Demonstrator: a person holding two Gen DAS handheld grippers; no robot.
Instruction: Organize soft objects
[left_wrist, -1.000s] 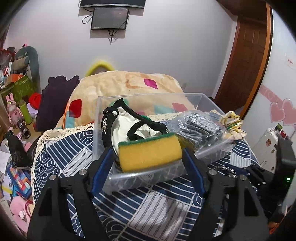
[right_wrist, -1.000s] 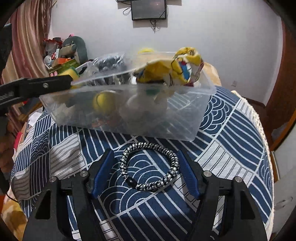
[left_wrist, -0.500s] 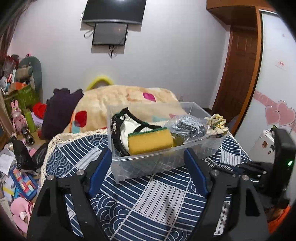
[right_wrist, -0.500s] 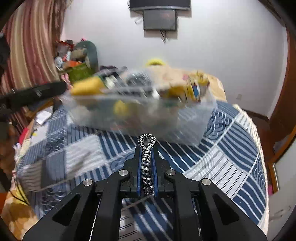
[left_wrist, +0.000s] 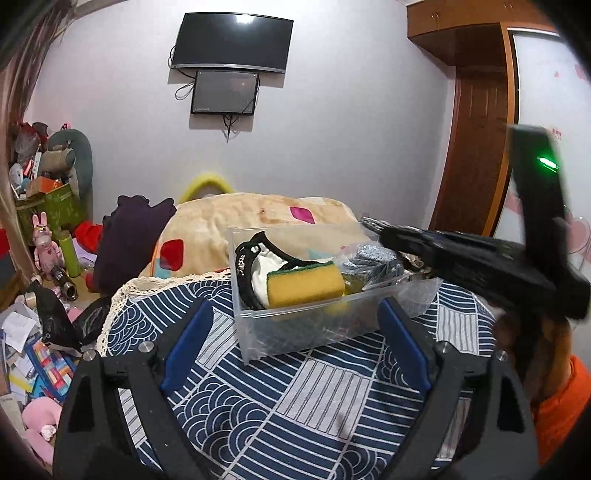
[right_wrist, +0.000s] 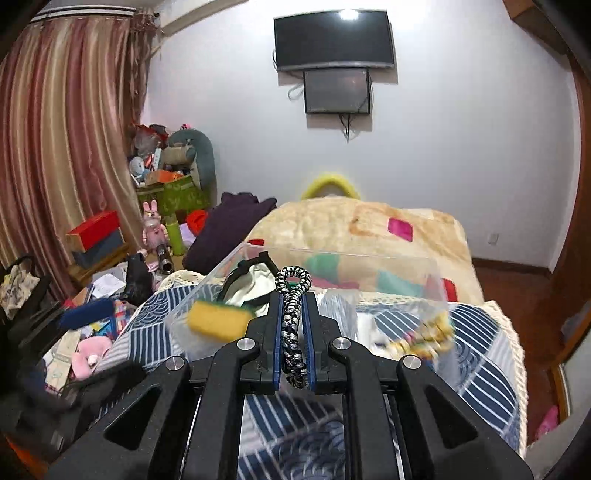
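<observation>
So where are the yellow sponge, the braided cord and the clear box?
yellow sponge (left_wrist: 305, 284), left wrist view, its front face.
braided cord (right_wrist: 293, 328), right wrist view, its pinched middle.
clear box (left_wrist: 314, 328), left wrist view, its front wall.

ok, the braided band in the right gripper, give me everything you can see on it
The braided band is a black-and-white woven loop that looks like soft cord or elastic. It is pinched flat, doubled into two strands, between the blue pads of the right gripper, whose jaws are shut on it. A small rounded loop end pokes up past the fingertips; the other end hangs just below the pads. It is held in the air, in front of the clear plastic bin, touching nothing but the pads.
</observation>
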